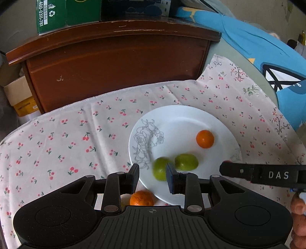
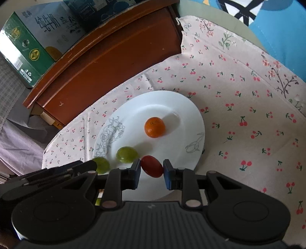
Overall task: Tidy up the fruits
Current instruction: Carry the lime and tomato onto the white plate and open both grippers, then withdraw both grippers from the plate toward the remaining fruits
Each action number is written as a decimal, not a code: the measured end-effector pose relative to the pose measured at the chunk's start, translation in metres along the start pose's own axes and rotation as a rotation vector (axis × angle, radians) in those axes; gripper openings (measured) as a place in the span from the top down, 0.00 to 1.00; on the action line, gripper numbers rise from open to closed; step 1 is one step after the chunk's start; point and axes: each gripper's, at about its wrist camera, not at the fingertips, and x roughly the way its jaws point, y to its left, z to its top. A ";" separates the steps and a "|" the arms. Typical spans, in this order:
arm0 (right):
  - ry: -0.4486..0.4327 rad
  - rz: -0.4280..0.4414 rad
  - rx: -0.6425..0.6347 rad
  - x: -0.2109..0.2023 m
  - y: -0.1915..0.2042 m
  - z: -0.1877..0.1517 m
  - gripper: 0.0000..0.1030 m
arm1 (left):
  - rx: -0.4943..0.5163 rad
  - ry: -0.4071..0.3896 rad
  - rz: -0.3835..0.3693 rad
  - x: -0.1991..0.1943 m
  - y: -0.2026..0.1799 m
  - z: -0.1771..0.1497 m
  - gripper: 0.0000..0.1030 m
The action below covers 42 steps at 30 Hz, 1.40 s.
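Note:
A white plate (image 1: 183, 118) with a grey rose drawing lies on the cherry-print cloth. On it are an orange (image 1: 205, 138) and two green fruits (image 1: 186, 162), one (image 1: 160, 168) blurred just ahead of my left gripper (image 1: 152, 179), which is open and empty. A second orange (image 1: 142, 198) lies on the cloth under the left gripper. In the right wrist view the plate (image 2: 172, 99) holds the orange (image 2: 154, 127), the green fruits (image 2: 127, 154) (image 2: 102, 165) and a red fruit (image 2: 152, 166). My right gripper (image 2: 152, 173) stands open around the red fruit; contact is unclear.
A brown wooden cabinet (image 1: 114, 63) stands behind the table with a green carton (image 1: 51, 15) on top. Blue fabric (image 1: 267, 53) lies at the right. The right gripper's finger (image 1: 267, 175) reaches in from the right in the left wrist view.

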 end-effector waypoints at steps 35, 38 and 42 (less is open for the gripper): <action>0.063 0.100 -0.220 -0.008 0.034 -0.035 0.59 | -0.213 -0.021 0.152 -0.067 0.041 -0.030 0.13; 0.079 0.112 -0.253 -0.009 0.037 -0.043 0.59 | -0.238 -0.014 0.166 -0.071 0.045 -0.040 0.13; 0.089 0.139 -0.316 -0.013 0.044 -0.054 0.59 | -0.264 -0.009 0.187 -0.074 0.052 -0.050 0.13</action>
